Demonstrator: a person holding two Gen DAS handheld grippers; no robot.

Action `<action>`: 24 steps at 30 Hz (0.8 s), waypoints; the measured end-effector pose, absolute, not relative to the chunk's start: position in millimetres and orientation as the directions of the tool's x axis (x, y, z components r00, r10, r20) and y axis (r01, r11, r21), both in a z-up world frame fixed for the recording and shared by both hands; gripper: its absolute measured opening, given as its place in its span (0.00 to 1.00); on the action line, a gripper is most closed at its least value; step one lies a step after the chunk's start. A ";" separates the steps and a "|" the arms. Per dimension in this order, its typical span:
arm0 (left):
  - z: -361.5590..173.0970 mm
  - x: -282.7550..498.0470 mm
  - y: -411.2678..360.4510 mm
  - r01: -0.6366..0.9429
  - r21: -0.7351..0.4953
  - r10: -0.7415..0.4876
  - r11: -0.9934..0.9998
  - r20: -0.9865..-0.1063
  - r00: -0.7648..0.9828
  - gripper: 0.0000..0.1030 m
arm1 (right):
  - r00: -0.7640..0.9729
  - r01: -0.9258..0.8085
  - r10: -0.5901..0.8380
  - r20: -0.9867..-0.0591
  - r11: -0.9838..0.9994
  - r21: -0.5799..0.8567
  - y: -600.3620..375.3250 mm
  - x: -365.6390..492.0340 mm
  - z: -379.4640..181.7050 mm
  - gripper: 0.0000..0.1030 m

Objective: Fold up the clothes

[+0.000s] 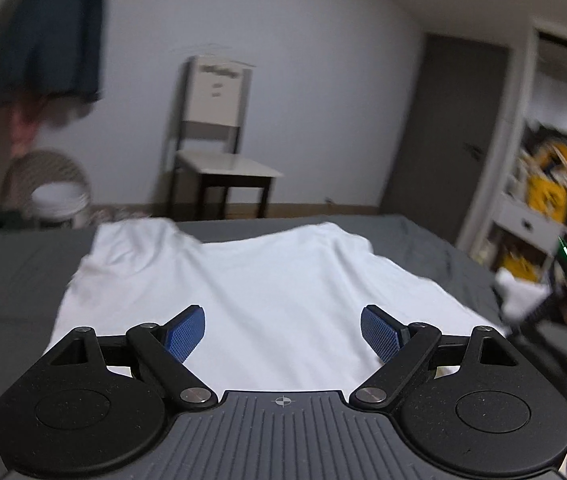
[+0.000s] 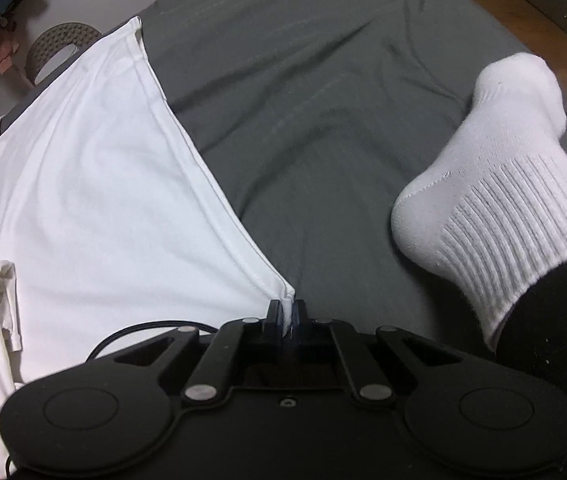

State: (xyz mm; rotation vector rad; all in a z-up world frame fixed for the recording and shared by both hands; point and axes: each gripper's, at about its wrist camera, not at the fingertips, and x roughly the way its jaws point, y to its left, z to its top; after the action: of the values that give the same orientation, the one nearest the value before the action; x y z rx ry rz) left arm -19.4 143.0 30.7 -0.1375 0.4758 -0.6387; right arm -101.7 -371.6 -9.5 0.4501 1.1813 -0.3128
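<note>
On the grey bed [image 1: 11,280] a white T-shirt [image 1: 243,280] lies spread flat, its long axis running from the near edge toward the far edge, where the bed meets the floor by a chair [image 1: 219,152]. In the left wrist view the shirt's two shoulder or sleeve ends point toward that far edge, one rumpled upward at the far left. The left tongs [image 1: 282,334] hang above the shirt's near part with the blue pads [image 1: 185,334] spread wide and nothing between them. The right tongs [image 2: 290,314] are closed on a hemmed corner of the shirt, at its side toward the open grey sheet; from that pinched corner a stitched edge runs straight and diagonally away toward the bed's far left corner. A folded-over flap of white cloth lies at the shirt's near left. Well apart from the shirt, a person's foot in a white ribbed sock [image 2: 499,184] rests on the sheet, with a black trouser leg [image 2: 563,320] above it.
</note>
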 end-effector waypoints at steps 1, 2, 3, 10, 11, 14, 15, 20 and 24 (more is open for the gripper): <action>28.6 -17.5 146.4 0.526 -0.286 -0.599 0.801 -0.380 0.705 0.83 | 0.352 0.467 -0.009 -0.936 0.868 0.167 -372.3 -102.2 -8.4 0.04; 27.6 -16.5 149.9 0.515 -0.300 -0.596 0.803 -0.373 0.711 0.83 | 0.343 0.469 -0.018 -0.939 0.869 0.155 -372.5 -102.8 -8.2 0.04; 26.1 -16.1 151.8 0.511 -0.304 -0.594 0.804 -0.368 0.715 0.83 | 0.333 0.470 -0.026 -0.943 0.871 0.142 -372.4 -103.8 -8.9 0.04; 18.6 -14.3 143.0 0.542 -0.279 -0.610 0.792 -0.369 0.702 0.83 | 0.305 0.453 -0.080 -0.949 0.889 0.071 -362.3 -105.6 -13.0 0.09; 18.1 -14.0 141.3 0.543 -0.268 -0.606 0.796 -0.376 0.701 0.83 | 0.296 0.459 -0.095 -0.951 0.887 0.054 -360.5 -106.6 -11.7 0.26; 20.4 -15.0 139.4 0.539 -0.248 -0.592 0.805 -0.382 0.709 0.83 | 0.291 0.439 -0.181 -0.939 0.898 -0.036 -344.8 -108.3 5.7 0.50; 21.1 -14.8 139.8 0.535 -0.247 -0.589 0.808 -0.382 0.713 0.83 | 0.331 0.412 -0.200 -0.922 0.910 -0.050 -337.0 -109.2 16.9 0.50; 23.7 -12.8 140.5 0.520 -0.243 -0.573 0.819 -0.381 0.726 0.83 | 0.557 0.079 -0.033 -0.830 0.997 0.013 -261.7 -102.4 67.3 0.63; 22.8 -14.3 139.4 0.519 -0.232 -0.567 0.823 -0.396 0.723 0.83 | 0.530 -0.270 0.279 -0.801 0.951 0.153 -168.5 -98.8 77.4 0.64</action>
State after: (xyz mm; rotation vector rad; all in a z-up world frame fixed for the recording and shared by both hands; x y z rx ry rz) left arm -14.3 139.4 22.8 -0.1078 0.4717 -0.6007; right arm -98.8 -168.5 77.4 0.0105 0.9577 0.3278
